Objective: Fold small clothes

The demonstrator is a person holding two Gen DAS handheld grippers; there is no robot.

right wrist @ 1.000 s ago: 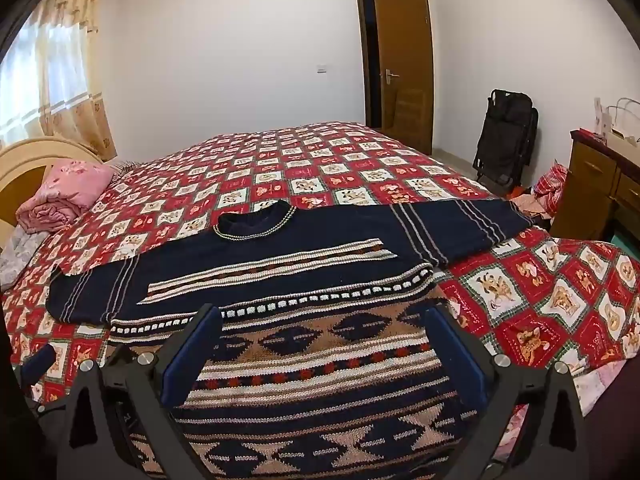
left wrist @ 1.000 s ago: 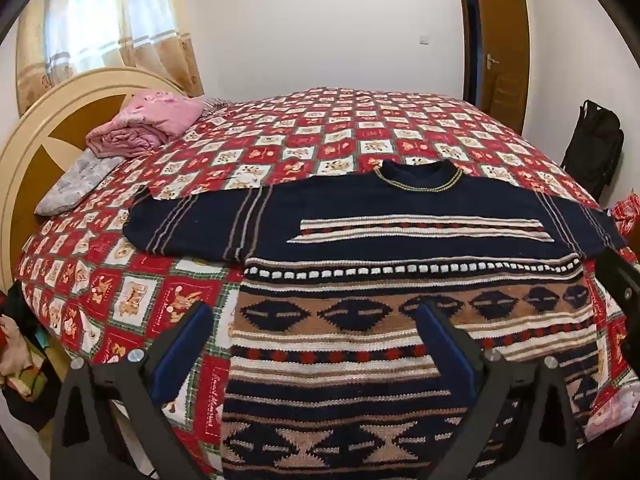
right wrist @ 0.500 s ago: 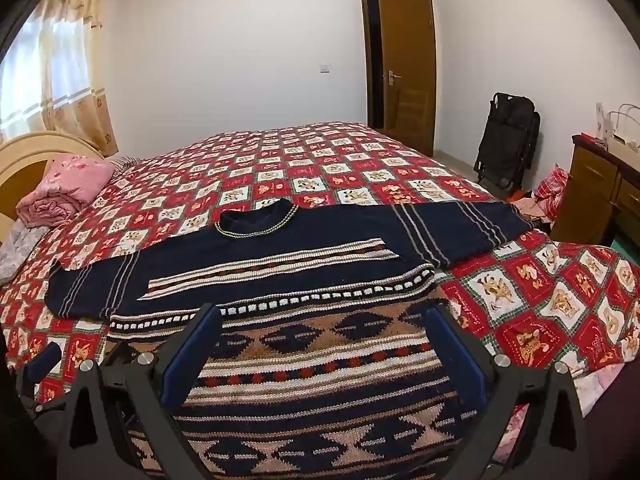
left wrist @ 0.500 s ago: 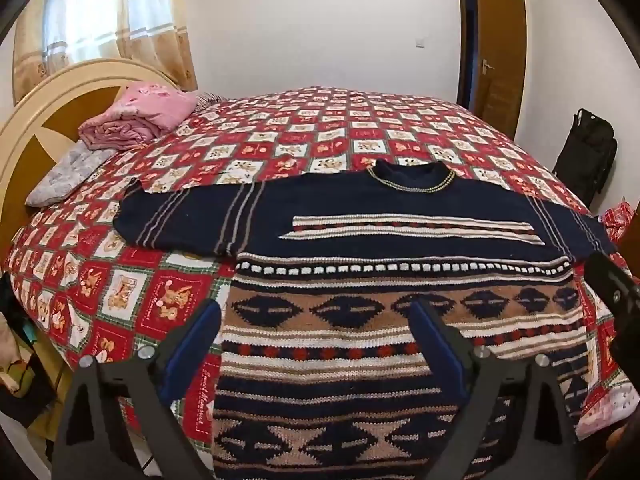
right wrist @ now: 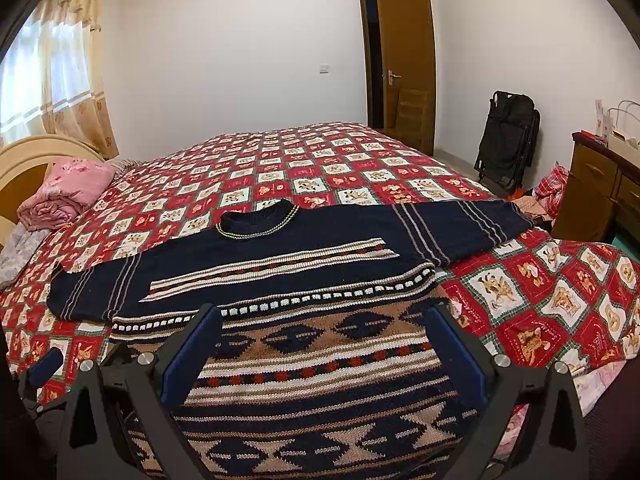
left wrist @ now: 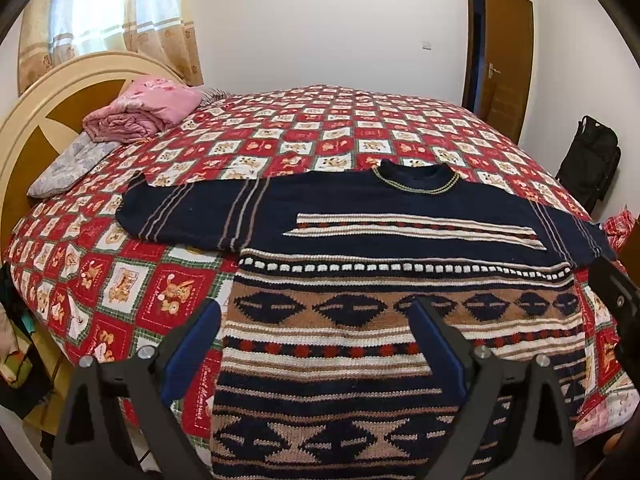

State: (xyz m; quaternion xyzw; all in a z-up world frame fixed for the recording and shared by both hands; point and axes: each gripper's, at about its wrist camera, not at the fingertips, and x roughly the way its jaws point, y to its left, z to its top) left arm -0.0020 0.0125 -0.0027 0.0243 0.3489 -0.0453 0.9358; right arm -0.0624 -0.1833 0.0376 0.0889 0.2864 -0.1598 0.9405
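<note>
A navy knit sweater (left wrist: pixel 400 280) with brown, white and red patterned bands lies flat on the bed, collar away from me and both sleeves spread sideways. It also shows in the right wrist view (right wrist: pixel 304 280). My left gripper (left wrist: pixel 316 340) is open and empty, hovering over the sweater's lower left part. My right gripper (right wrist: pixel 324 344) is open and empty over the lower right part. The left gripper's edge (right wrist: pixel 44 362) shows at the far left of the right wrist view.
The bed has a red and white checked quilt (left wrist: pixel 320 128). A folded pink blanket (left wrist: pixel 148 108) and a grey pillow (left wrist: pixel 68 168) lie by the headboard (left wrist: pixel 36 120). A black bag (right wrist: pixel 508 136), a wooden dresser (right wrist: pixel 600 188) and an open door (right wrist: pixel 404 64) stand to the right.
Both grippers have drifted slightly; the left wrist view has lifted and pulled back a little, so the sweater sits lower in its frame. The sweater has not moved. Both grippers stay open.
</note>
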